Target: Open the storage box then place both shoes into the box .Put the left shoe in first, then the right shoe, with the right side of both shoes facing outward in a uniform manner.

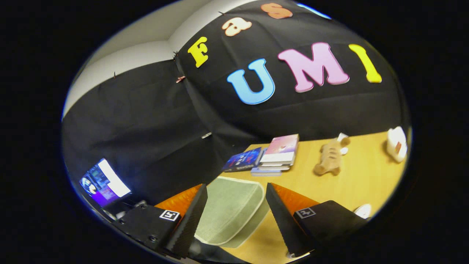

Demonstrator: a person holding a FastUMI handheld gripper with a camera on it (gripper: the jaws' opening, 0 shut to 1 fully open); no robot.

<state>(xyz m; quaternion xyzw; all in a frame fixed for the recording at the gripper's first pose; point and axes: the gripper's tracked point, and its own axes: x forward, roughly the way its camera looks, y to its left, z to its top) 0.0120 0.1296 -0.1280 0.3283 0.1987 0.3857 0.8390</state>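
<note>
Jaws apart, the gripper (234, 216) hovers over the pale green storage box (229, 211), which sits closed on the counter (366, 176) between its fingers. Opening it cleanly likely means catching the lid's rim squarely. Its contents are hidden. Beyond the box lie stacked books (280, 152) and a plush toy (329, 157).

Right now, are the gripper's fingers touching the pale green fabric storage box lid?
Cannot tell. In the gripper view the open gripper frames the pale green box lid, which lies between the fingers, but no contact or gap shows plainly.
</note>
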